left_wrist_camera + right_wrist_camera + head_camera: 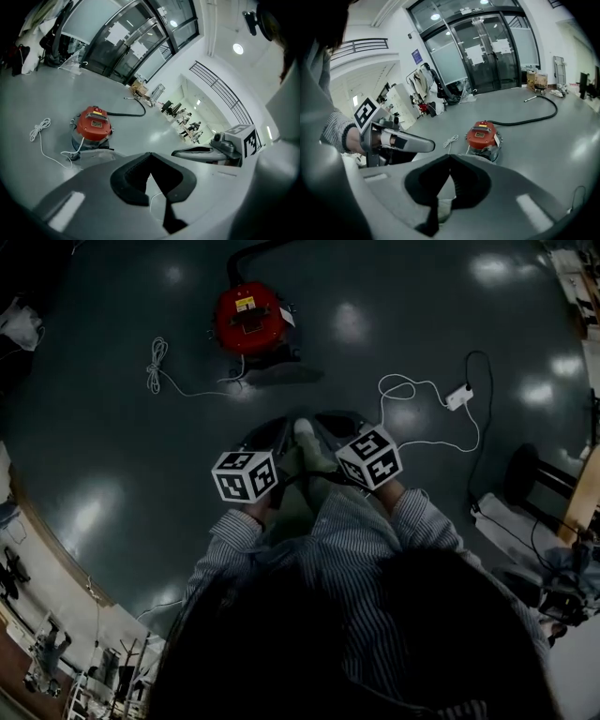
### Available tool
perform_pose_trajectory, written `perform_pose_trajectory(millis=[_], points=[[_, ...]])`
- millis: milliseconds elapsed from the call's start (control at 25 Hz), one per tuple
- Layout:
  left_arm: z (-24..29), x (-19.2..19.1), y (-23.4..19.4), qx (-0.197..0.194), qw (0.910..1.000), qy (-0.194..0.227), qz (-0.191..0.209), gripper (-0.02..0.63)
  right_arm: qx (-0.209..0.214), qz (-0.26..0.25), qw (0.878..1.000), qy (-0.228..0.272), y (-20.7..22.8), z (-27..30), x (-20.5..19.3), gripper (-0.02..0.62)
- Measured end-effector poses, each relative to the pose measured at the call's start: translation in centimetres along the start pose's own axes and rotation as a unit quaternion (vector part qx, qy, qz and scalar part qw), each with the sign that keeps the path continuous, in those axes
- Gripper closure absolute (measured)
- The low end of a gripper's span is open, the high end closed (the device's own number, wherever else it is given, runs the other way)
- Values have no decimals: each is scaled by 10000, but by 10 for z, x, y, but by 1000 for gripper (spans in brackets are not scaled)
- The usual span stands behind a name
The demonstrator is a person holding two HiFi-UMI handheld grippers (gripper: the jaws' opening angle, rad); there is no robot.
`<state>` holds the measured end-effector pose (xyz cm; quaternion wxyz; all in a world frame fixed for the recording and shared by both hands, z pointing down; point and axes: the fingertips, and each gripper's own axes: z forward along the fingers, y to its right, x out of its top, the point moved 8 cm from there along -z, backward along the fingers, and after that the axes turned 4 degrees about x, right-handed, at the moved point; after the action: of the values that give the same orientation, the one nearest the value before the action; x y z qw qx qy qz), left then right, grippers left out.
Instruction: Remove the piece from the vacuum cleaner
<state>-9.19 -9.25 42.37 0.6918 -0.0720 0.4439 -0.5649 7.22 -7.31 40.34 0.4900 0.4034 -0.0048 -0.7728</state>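
While the red vacuum cleaner [248, 320] stands untouched on the floor [394, 334], black hose [529, 119] trailing from its far side, judge its canister heavy and rigid, its fittings light, hard plastic: take hold at a stiff collar. Left gripper [150, 155] and right gripper [450, 158], both well short of the vacuum cleaner, are clenched, empty.

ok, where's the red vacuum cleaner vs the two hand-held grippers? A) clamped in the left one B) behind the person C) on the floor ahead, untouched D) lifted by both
C: the vacuum cleaner stands on the floor ahead, apart from the left hand-held gripper and right hand-held gripper, both shut, empty.
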Motion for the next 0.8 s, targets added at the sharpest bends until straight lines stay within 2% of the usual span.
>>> perform_pose_trajectory(millis=[80, 280, 440, 520, 640, 800], points=[[14, -7, -9, 31, 9999, -67, -73, 598, 153, -68, 9998, -143, 7, 16, -7, 592], [54, -31, -40, 80, 9988, -461, 131, 598, 487, 112, 9980, -377, 31, 62, -25, 592], [90, -53, -66, -488, 9976, -493, 43, 598, 516, 237, 9976, -394, 60, 98, -42, 591], [109, -63, -83, -597, 9971, -475, -65, 598, 504, 319, 9973, -419, 77, 117, -54, 591], [134, -73, -109, -417, 9982, -440, -7, 598, 428, 247, 9974, -526, 99, 143, -74, 591], [159, -81, -139, -203, 9989, -312, 287, 586, 291, -5, 9978, -593, 119, 166, -95, 577]])
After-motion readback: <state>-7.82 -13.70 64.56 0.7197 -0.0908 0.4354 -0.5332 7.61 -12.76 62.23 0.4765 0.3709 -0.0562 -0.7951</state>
